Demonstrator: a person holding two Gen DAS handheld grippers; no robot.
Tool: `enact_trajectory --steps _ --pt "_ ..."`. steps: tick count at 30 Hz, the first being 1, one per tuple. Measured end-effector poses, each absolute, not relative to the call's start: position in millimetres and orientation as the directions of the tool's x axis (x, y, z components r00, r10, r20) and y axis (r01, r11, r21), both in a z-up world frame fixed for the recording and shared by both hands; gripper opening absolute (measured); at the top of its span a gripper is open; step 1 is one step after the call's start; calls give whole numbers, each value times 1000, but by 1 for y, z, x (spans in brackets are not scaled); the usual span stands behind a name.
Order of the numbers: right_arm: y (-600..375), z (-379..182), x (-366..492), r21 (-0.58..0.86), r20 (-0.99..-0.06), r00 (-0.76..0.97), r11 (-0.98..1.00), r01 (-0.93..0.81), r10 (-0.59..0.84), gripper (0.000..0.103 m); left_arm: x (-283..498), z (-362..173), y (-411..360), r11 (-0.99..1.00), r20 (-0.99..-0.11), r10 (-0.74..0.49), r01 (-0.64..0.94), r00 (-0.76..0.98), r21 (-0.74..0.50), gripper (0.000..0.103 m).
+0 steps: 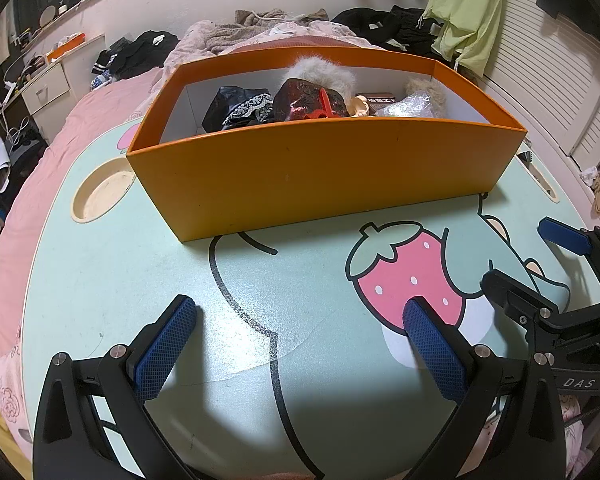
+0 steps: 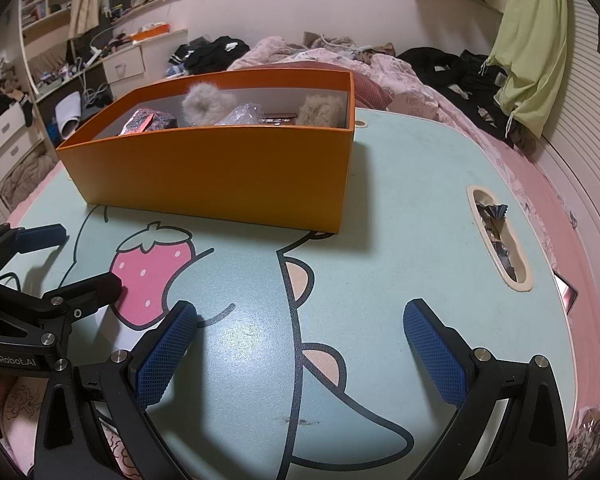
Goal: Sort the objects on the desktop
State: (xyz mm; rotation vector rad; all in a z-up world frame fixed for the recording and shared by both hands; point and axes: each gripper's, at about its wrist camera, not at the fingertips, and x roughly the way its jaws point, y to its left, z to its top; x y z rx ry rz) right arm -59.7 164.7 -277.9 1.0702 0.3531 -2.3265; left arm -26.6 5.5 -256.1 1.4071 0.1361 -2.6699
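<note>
A cluttered bedroom lies behind, with heaped clothes on a pink bed (image 1: 100,112) and a pale green cartoon-printed table (image 1: 140,264) set across it; ahead of the left claw (image 1: 300,332), beyond the printed strawberry (image 1: 408,276), stands the orange box (image 1: 320,176), and the same box sits ahead and to the left of the right claw (image 2: 300,332); both claws are spread wide and hold nothing, hovering low over bare tabletop near each other; the box already holds the sorted things: a black pouch (image 1: 236,108) with silver trim, a dark red crinkled packet (image 1: 304,100), two grey fur pieces (image 2: 208,104), a clear shiny bag (image 1: 408,108), and a small dark flat item I cannot identify; these look light and soft, the foil and plastic probably slippery, best pinched at a fold or edge; the box itself seems stiff thin card, light, best taken by its rim; to the right of the right claw, a slot (image 2: 496,236) in the table holds crumpled wrappers.
</note>
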Motion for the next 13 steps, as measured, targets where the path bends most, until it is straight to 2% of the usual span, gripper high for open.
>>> enact_trajectory --steps 13 --pt "164 -278 -60 -9 -761 -532 -815 580 -371 103 -26 -255 6 -989 -825 -65 148 -562 -23 103"
